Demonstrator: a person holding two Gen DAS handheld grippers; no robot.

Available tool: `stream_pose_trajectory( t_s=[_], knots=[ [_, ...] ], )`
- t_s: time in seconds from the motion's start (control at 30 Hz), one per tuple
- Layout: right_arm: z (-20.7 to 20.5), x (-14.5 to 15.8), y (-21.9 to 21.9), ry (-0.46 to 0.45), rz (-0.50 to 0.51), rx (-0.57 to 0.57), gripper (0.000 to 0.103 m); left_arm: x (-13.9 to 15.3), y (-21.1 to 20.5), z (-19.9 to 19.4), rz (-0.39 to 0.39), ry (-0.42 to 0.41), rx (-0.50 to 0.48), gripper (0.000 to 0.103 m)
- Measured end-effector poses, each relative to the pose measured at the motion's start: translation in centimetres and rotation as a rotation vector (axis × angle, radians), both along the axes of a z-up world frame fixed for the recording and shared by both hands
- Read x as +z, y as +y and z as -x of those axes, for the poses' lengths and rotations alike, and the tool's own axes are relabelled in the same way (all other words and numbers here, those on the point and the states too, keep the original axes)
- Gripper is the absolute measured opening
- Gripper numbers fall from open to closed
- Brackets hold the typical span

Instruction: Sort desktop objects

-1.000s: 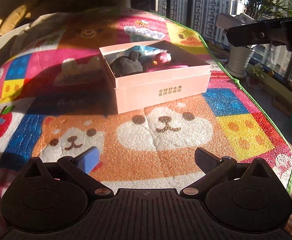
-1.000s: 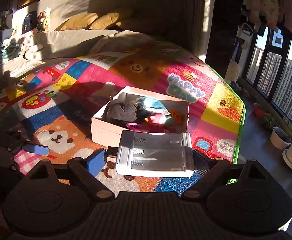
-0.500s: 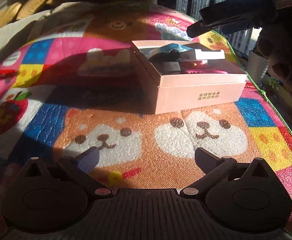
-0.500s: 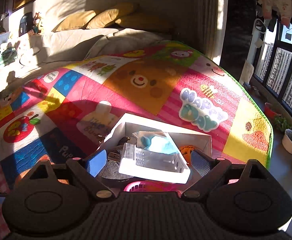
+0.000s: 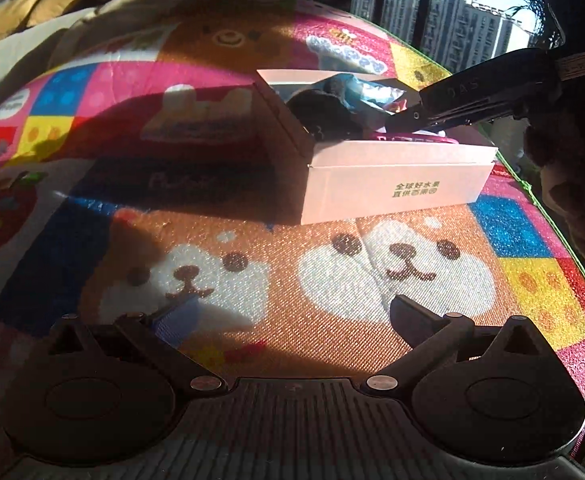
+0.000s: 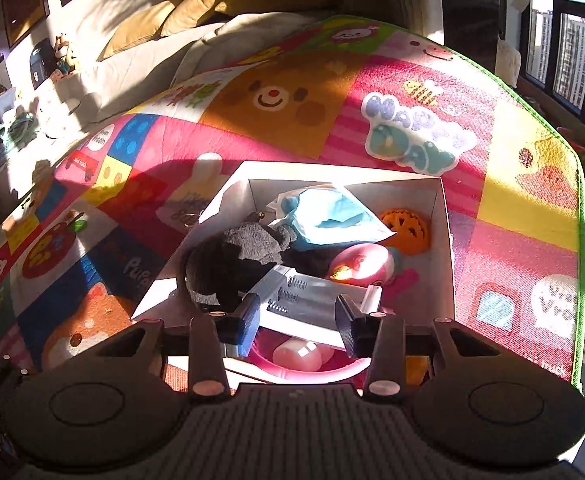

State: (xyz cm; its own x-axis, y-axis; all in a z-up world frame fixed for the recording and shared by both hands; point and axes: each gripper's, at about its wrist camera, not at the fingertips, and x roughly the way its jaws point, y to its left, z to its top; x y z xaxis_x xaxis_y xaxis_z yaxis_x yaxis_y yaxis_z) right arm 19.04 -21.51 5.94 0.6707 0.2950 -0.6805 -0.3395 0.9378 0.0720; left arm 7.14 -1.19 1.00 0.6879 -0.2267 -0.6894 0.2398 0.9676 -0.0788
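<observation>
- The right gripper (image 6: 298, 320) has its fingers drawn in to a narrow gap. They have just been closing, and they now stand closer together than the grey ribbed case (image 6: 312, 300) is wide. We judge that they pinch nothing.
- A second ago that case was carried between widely spread fingers above the mat. Now it lies inside the white box (image 6: 444, 220), just past the fingertips at 12 o'clock. It leans on the grey plush (image 6: 244, 256) at 10 o'clock, with the pink toy (image 6: 360, 264) at 1 o'clock.
- We read this item as sorted, so the right hand is free for the next one.
- The right hand slants down into the box from its near edge.
- The left gripper (image 5: 296, 316) has its fingers spread wide around nothing. It tilts down over the colourful mat (image 5: 332, 280) on the bed, and the box sits well apart at 1 o'clock.
</observation>
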Motion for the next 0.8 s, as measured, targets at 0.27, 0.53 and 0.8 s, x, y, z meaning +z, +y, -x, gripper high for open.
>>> stream_pose_trajectory(
  t_s=[0.27,0.53,0.8],
  knots=[
    [5.9,2.6,-2.7,-0.149,-0.138,-0.045,0.074,-0.3,0.1,1.2,-0.015,-0.053,0.031,0.103],
    [15.0,-2.7,-4.0,-0.065,-0.115,-0.123,0.103,-0.6,-1.2,3.9,-0.07,-0.125,0.03,0.103],
    [14.3,-5.6,-1.6,-0.066,0.061,-0.147,0.103,-1.1,-0.9,2.2,-0.09,-0.12,0.175,0.103]
  ],
)
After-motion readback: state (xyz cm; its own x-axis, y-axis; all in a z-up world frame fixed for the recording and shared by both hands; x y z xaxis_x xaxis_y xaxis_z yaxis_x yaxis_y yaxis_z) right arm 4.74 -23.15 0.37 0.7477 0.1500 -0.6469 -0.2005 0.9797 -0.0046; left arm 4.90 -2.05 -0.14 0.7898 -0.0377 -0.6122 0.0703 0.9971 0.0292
